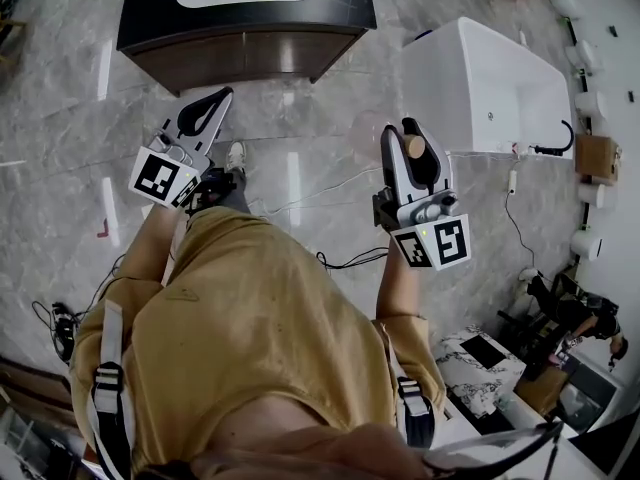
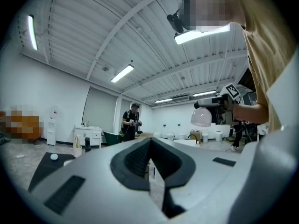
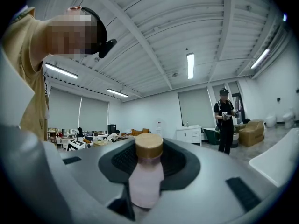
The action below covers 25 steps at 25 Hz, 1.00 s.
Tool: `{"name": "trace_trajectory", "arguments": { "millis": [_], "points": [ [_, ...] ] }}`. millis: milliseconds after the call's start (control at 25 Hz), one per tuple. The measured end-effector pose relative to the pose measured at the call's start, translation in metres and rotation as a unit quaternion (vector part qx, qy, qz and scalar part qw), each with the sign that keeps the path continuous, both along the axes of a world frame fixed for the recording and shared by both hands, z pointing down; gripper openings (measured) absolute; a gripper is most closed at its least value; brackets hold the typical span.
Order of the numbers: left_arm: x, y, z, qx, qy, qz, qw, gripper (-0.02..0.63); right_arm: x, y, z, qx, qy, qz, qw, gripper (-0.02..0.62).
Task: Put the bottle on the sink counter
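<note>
The right tongs [image 1: 410, 128] are closed on the bottle [image 3: 145, 183], a small pale pink one with a round tan cap [image 1: 413, 146]. The jaws stand fairly wide, pressing on the upper part just below the cap. The left gripper view shows the rounded body hanging free beneath the jaws. The left tongs [image 1: 225, 93] have their tips together and nothing between them.

The bottle is carried in the air above the marble floor [image 1: 70, 98]. It is well apart from the sink tabletop [image 1: 340, 8], a dark cabinet with a white basin at the top of the head view. A white bathtub [image 1: 480, 78] stands to the right of it.

The bottle looks light and fairly stiff, probably plastic, with a smooth curved skin that may slide against the pads. Held so high, it could swing or tip if the body catches on an edge. The shoulder under the cap seems the safest hold, since the cap gives a ledge against slipping downward. For the set-down, the flat base probably needs to meet the tabletop squarely before the jaws let go, or the narrow bottle may topple.
</note>
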<state>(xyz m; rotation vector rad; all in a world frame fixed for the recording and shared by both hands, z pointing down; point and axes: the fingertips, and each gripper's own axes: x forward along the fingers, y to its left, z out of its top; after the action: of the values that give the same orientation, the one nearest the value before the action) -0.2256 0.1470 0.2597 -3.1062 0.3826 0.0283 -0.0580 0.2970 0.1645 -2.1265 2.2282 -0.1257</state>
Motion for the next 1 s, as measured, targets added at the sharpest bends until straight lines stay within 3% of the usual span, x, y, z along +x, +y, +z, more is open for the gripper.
{"name": "trace_trajectory", "arguments": {
  "millis": [560, 1000],
  "points": [
    [0.043, -0.117, 0.002, -0.012, -0.007, 0.043, 0.999, 0.002, 0.034, -0.096, -0.015, -0.005, -0.003, 0.055, 0.998, 0.117],
    [0.059, -0.147, 0.006, -0.025, 0.001, 0.054, 0.9982, 0.002, 0.045, -0.137, -0.019, -0.014, 0.007, 0.057, 0.998, 0.117]
  ]
}}
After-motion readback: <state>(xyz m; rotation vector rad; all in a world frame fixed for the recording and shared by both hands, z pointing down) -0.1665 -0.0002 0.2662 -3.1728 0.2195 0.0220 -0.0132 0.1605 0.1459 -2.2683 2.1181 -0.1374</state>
